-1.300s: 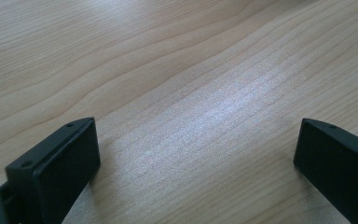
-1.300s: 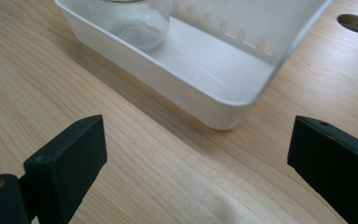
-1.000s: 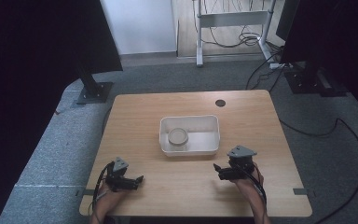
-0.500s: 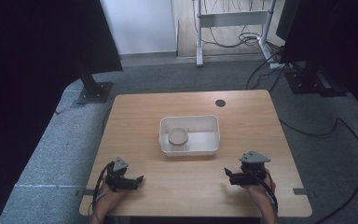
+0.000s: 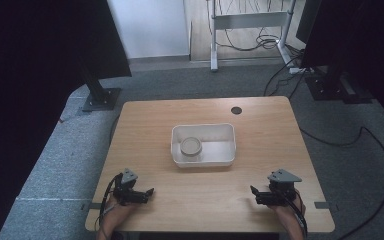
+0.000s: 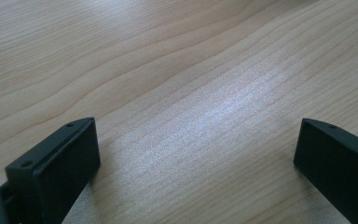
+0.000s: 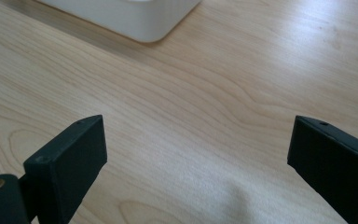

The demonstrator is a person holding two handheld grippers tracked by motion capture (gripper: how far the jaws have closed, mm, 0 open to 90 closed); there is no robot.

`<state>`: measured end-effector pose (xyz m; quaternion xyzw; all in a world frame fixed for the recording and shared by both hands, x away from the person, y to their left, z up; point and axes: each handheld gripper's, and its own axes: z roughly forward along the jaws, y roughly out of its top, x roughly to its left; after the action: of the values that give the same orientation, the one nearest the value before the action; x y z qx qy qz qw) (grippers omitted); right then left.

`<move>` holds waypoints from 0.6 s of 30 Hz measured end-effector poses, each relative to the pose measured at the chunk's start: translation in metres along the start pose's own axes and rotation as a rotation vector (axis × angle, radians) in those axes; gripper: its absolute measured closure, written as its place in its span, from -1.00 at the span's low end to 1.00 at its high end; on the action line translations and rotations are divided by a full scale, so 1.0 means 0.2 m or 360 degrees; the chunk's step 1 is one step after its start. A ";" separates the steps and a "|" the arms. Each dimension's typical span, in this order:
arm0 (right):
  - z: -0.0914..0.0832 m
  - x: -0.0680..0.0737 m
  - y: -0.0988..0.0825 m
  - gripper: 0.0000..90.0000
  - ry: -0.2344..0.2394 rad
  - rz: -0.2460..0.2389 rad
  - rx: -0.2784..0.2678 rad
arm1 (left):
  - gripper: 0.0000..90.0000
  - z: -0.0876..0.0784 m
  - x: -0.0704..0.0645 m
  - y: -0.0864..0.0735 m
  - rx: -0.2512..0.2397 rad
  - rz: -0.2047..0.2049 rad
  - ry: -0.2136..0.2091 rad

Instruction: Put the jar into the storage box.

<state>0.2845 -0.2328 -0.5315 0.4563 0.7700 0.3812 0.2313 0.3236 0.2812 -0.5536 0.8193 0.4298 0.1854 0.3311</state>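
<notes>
Left gripper (image 5: pixel 147 192) sits low at the near-left corner of the table (image 5: pixel 145 130), held by a hand (image 5: pixel 114 206) whose forearm comes in over the near edge, and a dark cable loops from its back toward that edge. Its jaws point right, toward the middle of the table, and in the left gripper view (image 6: pixel 196 154) they stand wide apart with nothing between them but bare, pale wood grain. Farther in, near the middle of the table, stands a white rectangular tray (image 5: pixel 228 150), well apart from both grippers. A round, flat, greyish disc (image 5: pixel 191 146) lies inside the tray in its left half, close to the left wall; whether it touches that wall cannot be told. Beyond the tray, toward the far edge, a small dark round hole (image 5: pixel 236 110) marks the tabletop. Right gripper (image 5: pixel 253 192) rests at the near-right corner, gripped by the other hand (image 5: pixel 286 207), with a grey three-cornered plate on top and its jaws pointing left. In the right gripper view (image 7: pixel 196 154) those jaws are also spread wide and hold nothing, with open wood between them, and a rounded corner of the tray (image 7: pixel 135 18) shows at the upper left, apart from the jaws. Grey carpet (image 5: pixel 55 165) surrounds the table, and black cables (image 5: pixel 360 145) trail across it on the right.
</notes>
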 end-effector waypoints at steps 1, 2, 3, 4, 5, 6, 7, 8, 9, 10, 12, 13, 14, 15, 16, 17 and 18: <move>0.00 0.00 -0.01 -0.91 -0.0003 0.0006 0.0003 | -1.00 0.00 0.00 0.00 0.0000 0.0000 0.0000; -0.01 0.00 -0.02 -0.91 -0.0004 0.0008 0.0005 | -1.00 0.00 0.00 0.00 0.0000 0.0000 0.0000; -0.01 -0.01 -0.03 -0.91 -0.0005 0.0010 0.0008 | -1.00 0.00 0.00 0.00 0.0000 0.0000 0.0001; -0.01 -0.01 -0.03 -0.91 -0.0007 0.0012 0.0010 | -1.00 0.00 0.00 0.00 0.0000 -0.0002 0.0002; -0.02 -0.01 -0.04 -0.91 -0.0009 0.0017 0.0014 | -1.00 0.00 0.00 0.00 0.0000 -0.0002 0.0002; -0.02 -0.01 -0.05 -0.91 -0.0009 0.0021 0.0018 | -1.00 0.00 0.00 0.00 0.0000 -0.0002 0.0003; -0.03 -0.01 -0.07 -0.91 -0.0012 0.0023 0.0024 | -1.00 0.00 0.00 0.00 0.0000 -0.0003 0.0003; -0.03 -0.01 -0.08 -0.91 -0.0014 0.0028 0.0028 | -1.00 0.00 0.00 0.00 -0.0001 -0.0003 0.0003; -0.03 -0.01 -0.08 -0.91 -0.0014 0.0028 0.0028 | -1.00 0.00 0.00 0.00 -0.0001 -0.0003 0.0003; -0.03 -0.01 -0.09 -0.91 -0.0012 0.0037 0.0036 | -1.00 0.00 0.00 0.00 0.0000 -0.0003 0.0003; -0.03 -0.02 -0.11 -0.91 -0.0014 0.0042 0.0049 | -1.00 0.00 0.00 0.00 -0.0001 -0.0003 0.0004; -0.04 -0.02 -0.13 -0.91 -0.0016 0.0052 0.0059 | -1.00 0.00 0.00 0.00 -0.0001 -0.0004 0.0003; -0.04 -0.02 -0.13 -0.91 -0.0016 0.0057 0.0063 | -1.00 0.00 0.00 0.00 -0.0001 -0.0004 0.0003; -0.04 -0.02 -0.14 -0.91 -0.0018 0.0062 0.0068 | -1.00 0.00 0.00 0.00 0.0000 -0.0004 0.0004; -0.04 -0.02 -0.15 -0.91 -0.0020 0.0066 0.0073 | -1.00 0.00 0.00 0.00 -0.0001 -0.0004 0.0004; -0.05 -0.02 -0.16 -0.91 -0.0020 0.0073 0.0080 | -1.00 0.00 0.00 0.00 -0.0001 -0.0004 0.0004; -0.05 -0.02 -0.17 -0.91 -0.0021 0.0074 0.0081 | -1.00 0.00 0.00 0.00 -0.0001 -0.0005 0.0004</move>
<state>0.2621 -0.2499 -0.5523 0.4824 0.7671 0.3638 0.2156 0.3232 0.2810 -0.5536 0.8184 0.4314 0.1861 0.3310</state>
